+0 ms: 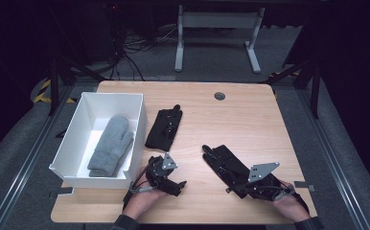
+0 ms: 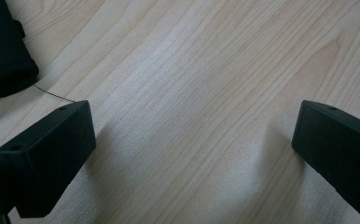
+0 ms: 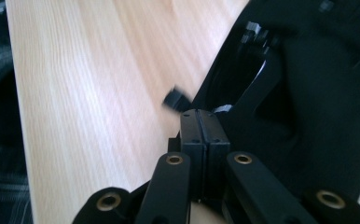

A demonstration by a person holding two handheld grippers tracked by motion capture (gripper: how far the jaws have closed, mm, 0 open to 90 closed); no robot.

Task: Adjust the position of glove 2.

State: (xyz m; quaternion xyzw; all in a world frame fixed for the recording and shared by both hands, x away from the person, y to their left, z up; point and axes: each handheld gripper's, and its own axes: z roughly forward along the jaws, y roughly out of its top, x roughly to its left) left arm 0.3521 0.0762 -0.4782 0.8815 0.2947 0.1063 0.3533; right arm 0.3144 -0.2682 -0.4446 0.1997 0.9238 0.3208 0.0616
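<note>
On the wooden table (image 1: 250,120), a black glove (image 1: 163,128) lies just right of the white box (image 1: 73,134); its corner (image 2: 1,51) shows at the top left of the left gripper view. A grey mitten (image 1: 110,146) lies inside the box. A second black glove (image 1: 224,163) lies slantwise at the near right. My right gripper (image 1: 243,186) is at its near end, jaws pressed together (image 3: 200,119) on the glove's edge (image 3: 308,93), with fabric seemingly pinched. My left gripper (image 1: 176,184) rests low over bare wood, wide open (image 2: 192,140), holding nothing.
The white box stands at the table's left side with tall walls. A round grommet hole (image 1: 219,96) sits near the far edge. Beyond the table are a desk frame (image 1: 216,33) and cables on the floor.
</note>
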